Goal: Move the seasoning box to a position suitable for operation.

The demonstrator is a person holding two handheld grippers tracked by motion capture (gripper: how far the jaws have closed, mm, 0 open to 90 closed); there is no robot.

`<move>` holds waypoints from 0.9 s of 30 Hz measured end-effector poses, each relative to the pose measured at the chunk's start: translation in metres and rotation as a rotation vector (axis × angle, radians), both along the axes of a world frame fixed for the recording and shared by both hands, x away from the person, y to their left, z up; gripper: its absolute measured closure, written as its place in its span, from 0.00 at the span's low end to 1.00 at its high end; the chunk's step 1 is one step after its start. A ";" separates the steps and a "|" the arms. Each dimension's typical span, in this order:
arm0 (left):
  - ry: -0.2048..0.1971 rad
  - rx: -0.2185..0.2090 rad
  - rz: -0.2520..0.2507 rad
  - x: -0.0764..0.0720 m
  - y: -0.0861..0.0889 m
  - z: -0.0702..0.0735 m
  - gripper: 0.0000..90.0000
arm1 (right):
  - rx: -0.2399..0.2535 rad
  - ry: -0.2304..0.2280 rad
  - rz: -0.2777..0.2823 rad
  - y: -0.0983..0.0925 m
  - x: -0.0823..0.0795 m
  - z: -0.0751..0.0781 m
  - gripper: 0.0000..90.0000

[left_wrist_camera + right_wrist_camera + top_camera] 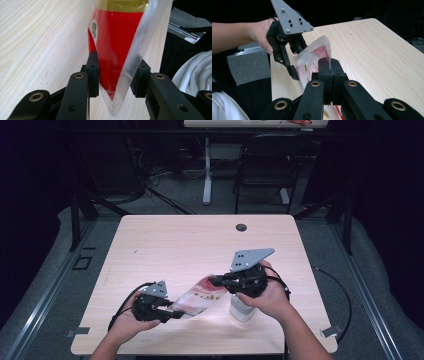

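Table (165, 240): 1, pale wood-grain laminate, rectangular w/ rounded corners, matte, one small dark round grommet hole (241, 227) near far edge; 2 grippers, black, hinged link arms w/ brass-coloured pivot bushings, each topped by a grey three-cornered metal plate w/ screw holes; 1 pouch (198, 296), thin glossy plastic, clear edges, red print w/ gold band and small text, crinkled, stretched between the two grippers above the near half of the table, slanting up from left to right; 1 white cylindrical container (241, 309), smooth, standing on the table under the right hand, mostly hidden so shape above the base is unclear. Left gripper (170, 312): low near the front edge, held from behind by left hand (127, 320), forearm coming in from bottom, jaws pointing right-ish toward the pouch; in the left gripper view the jaws straddle the pouch's lower corner (113, 75), left pad touching the red face, right pad against the clear edge; holding it, jaws roughly half spread around the puffed film. Right gripper (218, 281): higher, held by right hand (267, 295) wrapped around body, wrist bent, jaws pointing left; in the right gripper view jaws fully together, pinching the pouch's upper edge (322, 53) flat between the pads; left gripper (295, 62) seen beyond, gripping the far end.
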State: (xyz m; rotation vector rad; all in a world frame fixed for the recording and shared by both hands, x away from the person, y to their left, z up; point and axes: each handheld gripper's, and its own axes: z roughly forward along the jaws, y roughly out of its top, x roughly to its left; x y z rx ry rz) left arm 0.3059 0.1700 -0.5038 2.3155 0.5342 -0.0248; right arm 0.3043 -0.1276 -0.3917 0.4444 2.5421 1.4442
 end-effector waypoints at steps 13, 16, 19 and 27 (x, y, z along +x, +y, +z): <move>0.010 0.028 -0.002 -0.002 -0.003 0.006 0.73 | 0.054 0.000 -0.017 -0.011 -0.003 -0.011 1.00; 0.000 0.054 0.004 -0.003 -0.003 0.010 0.73 | 0.064 -0.005 -0.024 -0.013 -0.004 -0.012 1.00; 0.000 0.059 0.005 -0.003 -0.004 0.011 0.73 | 0.064 -0.006 -0.029 -0.014 -0.005 -0.012 1.00; 0.013 0.066 0.009 -0.004 -0.003 0.014 0.73 | 0.074 -0.008 -0.035 -0.015 -0.006 -0.013 1.00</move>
